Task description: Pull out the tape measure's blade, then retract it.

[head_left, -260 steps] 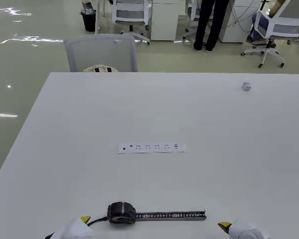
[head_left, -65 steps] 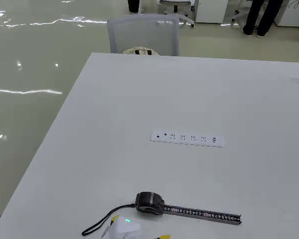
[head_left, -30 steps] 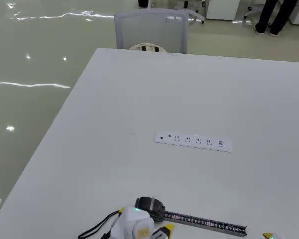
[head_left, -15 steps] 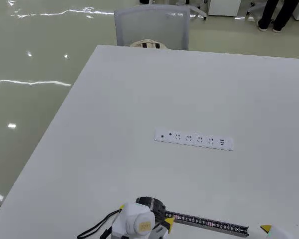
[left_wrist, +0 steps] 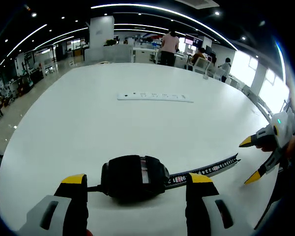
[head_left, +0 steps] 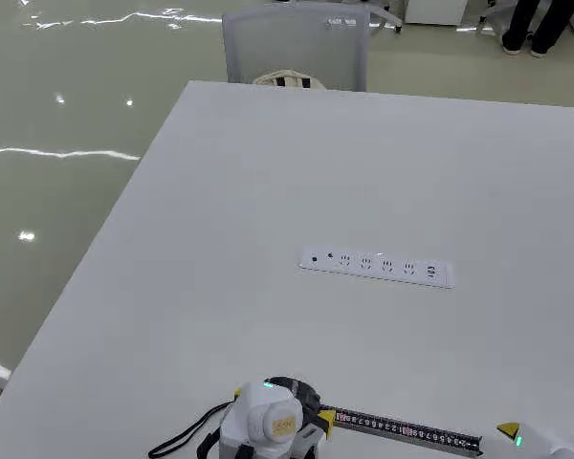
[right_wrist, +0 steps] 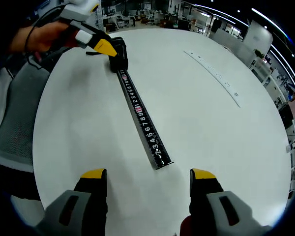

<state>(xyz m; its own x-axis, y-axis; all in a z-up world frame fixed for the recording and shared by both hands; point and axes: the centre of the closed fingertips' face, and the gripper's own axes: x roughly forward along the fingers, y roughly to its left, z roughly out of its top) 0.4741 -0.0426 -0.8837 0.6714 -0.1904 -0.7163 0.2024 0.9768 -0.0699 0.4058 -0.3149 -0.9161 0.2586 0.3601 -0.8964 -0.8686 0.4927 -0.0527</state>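
Tape measure (left_wrist: 132,176): a black case lying flat near the near edge of the white desk (head_left: 268,191), toward its left side.
Blade (right_wrist: 142,118): drawn out of the case and flat on the desk with its numbers up, running right along the near edge. Its end hook rests on the desk surface.
Left tongs (left_wrist: 136,179): released. The jaws are spread wide, one on each side of the case, with a gap showing between each yellow tip and the case.
Right tongs (right_wrist: 148,173): released, jaws well apart. They are at the blade's free end, and the hook lies just ahead of the gap between them, untouched.
Strap (head_left: 182,438): a black cord looping from the case's left side toward the near edge.
Power strip (head_left: 377,267): white, in the middle of the desk, well apart from the case.
Chair (head_left: 297,43): grey mesh back, at the desk's far edge.
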